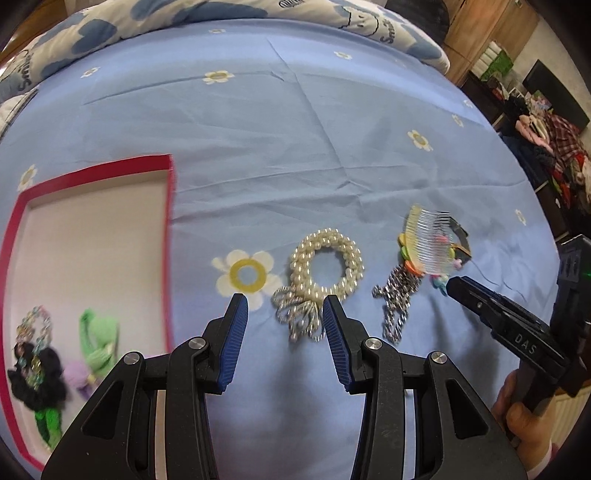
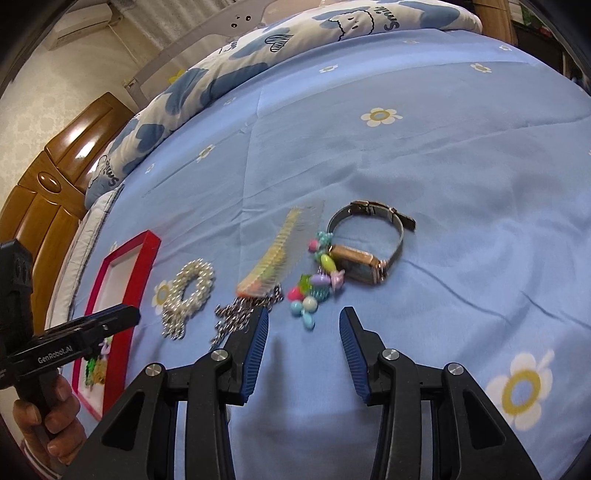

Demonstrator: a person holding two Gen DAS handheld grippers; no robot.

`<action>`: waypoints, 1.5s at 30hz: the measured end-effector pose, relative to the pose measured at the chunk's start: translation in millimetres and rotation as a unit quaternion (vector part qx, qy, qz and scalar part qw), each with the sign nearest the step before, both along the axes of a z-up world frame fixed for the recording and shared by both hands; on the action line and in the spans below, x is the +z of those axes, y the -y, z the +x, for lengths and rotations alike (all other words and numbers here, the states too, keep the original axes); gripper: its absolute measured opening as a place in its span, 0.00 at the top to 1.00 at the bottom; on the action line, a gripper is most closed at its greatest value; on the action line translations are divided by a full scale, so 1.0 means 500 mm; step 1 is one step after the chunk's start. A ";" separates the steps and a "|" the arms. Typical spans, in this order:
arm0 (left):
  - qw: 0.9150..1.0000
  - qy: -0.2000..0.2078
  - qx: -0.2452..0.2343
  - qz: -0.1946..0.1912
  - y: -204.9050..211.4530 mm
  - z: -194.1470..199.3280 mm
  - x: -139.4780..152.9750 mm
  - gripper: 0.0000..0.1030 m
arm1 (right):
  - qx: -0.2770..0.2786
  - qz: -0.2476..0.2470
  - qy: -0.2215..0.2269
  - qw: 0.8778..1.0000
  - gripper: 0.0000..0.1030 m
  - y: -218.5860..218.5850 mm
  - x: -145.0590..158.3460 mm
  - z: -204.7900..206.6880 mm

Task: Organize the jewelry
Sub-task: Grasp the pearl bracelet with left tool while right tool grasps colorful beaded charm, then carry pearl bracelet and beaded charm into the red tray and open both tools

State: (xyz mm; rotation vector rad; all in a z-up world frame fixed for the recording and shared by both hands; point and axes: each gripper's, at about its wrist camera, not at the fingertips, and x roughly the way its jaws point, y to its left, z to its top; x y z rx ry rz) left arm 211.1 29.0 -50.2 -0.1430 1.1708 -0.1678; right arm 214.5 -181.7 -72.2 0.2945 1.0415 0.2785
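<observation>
On the blue bedsheet lie a pearl bracelet [image 1: 325,264] [image 2: 190,286] with a silver bow, a silver chain [image 1: 397,295] [image 2: 236,317], a clear hair comb [image 1: 430,240] [image 2: 279,254], a colourful bead bracelet [image 2: 314,288] and a gold wristwatch [image 2: 364,267]. My left gripper [image 1: 284,308] stands open just in front of the pearl bracelet, nothing between its fingers. My right gripper [image 2: 303,319] is open too, hovering right before the bead bracelet. A red-rimmed white box [image 1: 170,236] [image 2: 125,273] at the left holds a black scrunchie, green and purple hair ties and a pastel chain.
A folded cloud-print quilt [image 1: 110,29] [image 2: 207,85] lies along the far side of the bed. A wooden headboard [image 2: 48,192] stands at the left. Cluttered clothes and furniture [image 1: 554,155] lie beyond the bed's right edge. A hand [image 2: 51,421] grips the left tool.
</observation>
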 end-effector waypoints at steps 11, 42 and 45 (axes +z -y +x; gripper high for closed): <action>0.999 -0.023 -0.029 0.023 0.047 0.064 -0.052 0.63 | 0.010 -0.017 0.005 1.000 0.60 -0.013 -0.022 0.033; 0.998 0.043 0.018 -0.038 -0.059 -0.109 0.081 0.89 | 0.058 0.029 0.076 0.995 0.84 -0.074 0.120 -0.074; 0.998 0.047 0.030 -0.042 -0.084 -0.124 0.090 0.89 | 0.073 0.031 0.081 0.994 0.84 -0.101 0.130 -0.077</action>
